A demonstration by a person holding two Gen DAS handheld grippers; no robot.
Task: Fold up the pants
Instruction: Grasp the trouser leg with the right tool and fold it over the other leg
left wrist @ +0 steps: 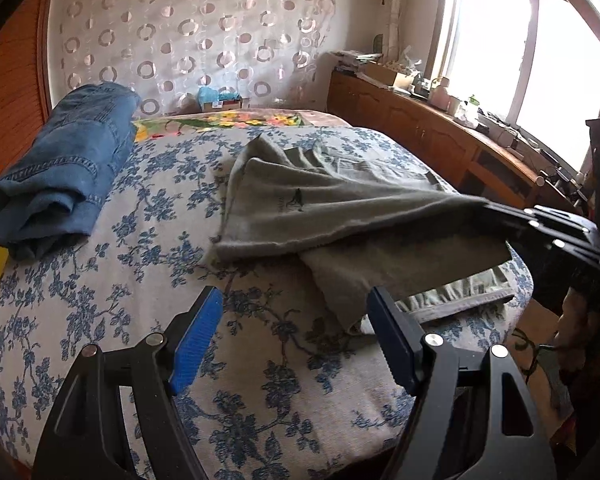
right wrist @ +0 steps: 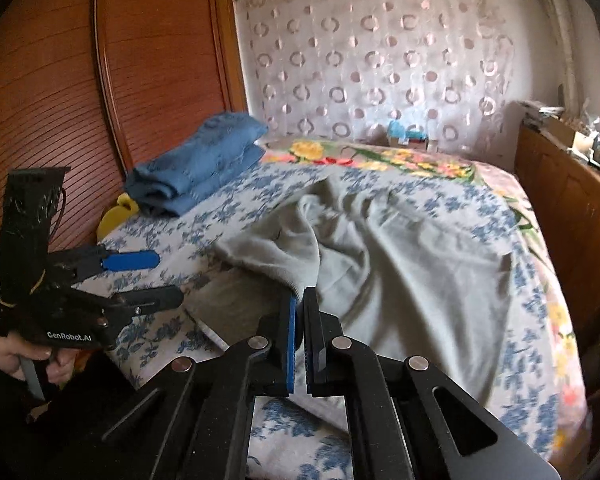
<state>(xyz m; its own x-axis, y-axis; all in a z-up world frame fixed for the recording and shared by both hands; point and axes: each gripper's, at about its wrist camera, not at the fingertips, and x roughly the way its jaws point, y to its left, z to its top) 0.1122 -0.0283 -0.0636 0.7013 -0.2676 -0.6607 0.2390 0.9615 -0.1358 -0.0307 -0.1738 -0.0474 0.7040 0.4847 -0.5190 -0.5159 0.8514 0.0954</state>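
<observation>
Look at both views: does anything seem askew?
Yes: the grey pants lie rumpled and crooked on the floral bedspread, one edge lifted by the right gripper; the folded jeans look tidy.

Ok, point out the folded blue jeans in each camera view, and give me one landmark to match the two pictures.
Left wrist view: the folded blue jeans lie at the left edge, on the bed against the wooden panel.
Right wrist view: the folded blue jeans lie left of centre, further away, on the bed's far left corner.
Shared landmark: the grey pants, pinched by the right claw.
</observation>
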